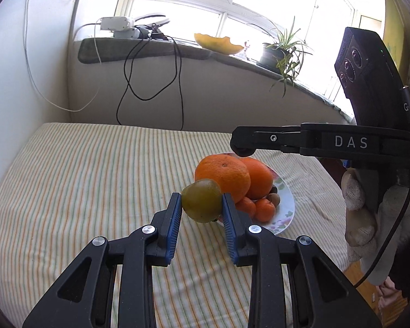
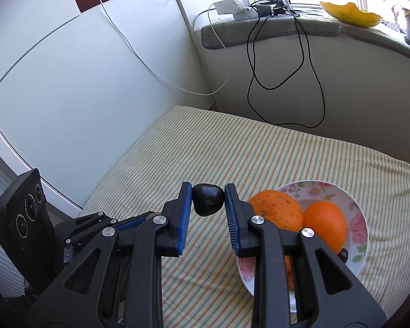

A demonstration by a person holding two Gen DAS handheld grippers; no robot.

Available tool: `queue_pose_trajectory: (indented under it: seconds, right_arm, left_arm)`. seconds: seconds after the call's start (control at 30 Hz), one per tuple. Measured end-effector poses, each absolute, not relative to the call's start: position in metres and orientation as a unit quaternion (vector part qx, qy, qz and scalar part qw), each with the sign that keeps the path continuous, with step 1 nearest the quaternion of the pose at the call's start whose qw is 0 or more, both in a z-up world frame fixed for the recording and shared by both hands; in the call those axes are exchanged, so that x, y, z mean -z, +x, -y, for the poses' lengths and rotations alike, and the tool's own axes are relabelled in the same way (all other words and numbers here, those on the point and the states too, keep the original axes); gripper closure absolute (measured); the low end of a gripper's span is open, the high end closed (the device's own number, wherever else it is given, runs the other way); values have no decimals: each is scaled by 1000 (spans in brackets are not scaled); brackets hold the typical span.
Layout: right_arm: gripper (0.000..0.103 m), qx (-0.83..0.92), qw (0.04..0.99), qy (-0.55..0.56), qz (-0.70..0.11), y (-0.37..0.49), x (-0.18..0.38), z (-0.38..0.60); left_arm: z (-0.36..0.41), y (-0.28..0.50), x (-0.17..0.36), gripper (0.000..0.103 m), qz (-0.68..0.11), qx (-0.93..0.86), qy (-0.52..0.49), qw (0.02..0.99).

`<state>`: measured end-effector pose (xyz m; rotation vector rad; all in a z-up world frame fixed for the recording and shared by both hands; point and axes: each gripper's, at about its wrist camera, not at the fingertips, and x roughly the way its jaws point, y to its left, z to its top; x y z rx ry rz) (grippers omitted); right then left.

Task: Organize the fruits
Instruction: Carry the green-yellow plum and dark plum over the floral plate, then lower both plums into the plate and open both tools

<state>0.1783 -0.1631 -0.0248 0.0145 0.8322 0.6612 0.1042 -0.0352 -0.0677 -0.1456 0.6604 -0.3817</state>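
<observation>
Left wrist view: left claw (image 1: 201,205) clamps a green fruit (image 1: 201,204) just beside the plate (image 1: 287,213) of oranges (image 1: 222,176). Right claw (image 2: 208,201) clamps a dark fruit (image 2: 207,199) above the bed (image 2: 232,142). Risk: both grips sit at the pad tips; round fruit may slip out and roll.

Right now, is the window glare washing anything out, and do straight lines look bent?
Left wrist view: the bright window is blown out white, and the grey sill curves. Right wrist view: the white wall panel bows, and the small black fruit is dark and detail-poor.
</observation>
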Motion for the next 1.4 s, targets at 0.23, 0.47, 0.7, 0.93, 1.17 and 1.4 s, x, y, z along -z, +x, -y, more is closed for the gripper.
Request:
queue_pose_trajectory:
  seconds: [0.23,0.47,0.7,0.93,1.17,1.4]
  right_arm:
    - [77,-281,875,16,-393,174,31,210]
    - [77,-250,880,33,-403,178,45,252]
    - [77,-226,882,43,-412,188,59,283]
    - [77,-209,880,54,-423,199,75,302]
    - [77,-202,878,54,-430,209,87,312]
    - [77,-201,875,53,-438,216,99,313]
  left_arm:
    - [64,103,68,75,-325,212,-61,919]
    - [92,106,71,75,-332,231,-50,913]
    - [115,110,77,75,-341,243,-41,907]
    - [132,114,83,75,-351,250,-30,902]
    - [142,120,88,75,-359,248,-20,900]
    - [144,122,90,75,-362,244,-14,899]
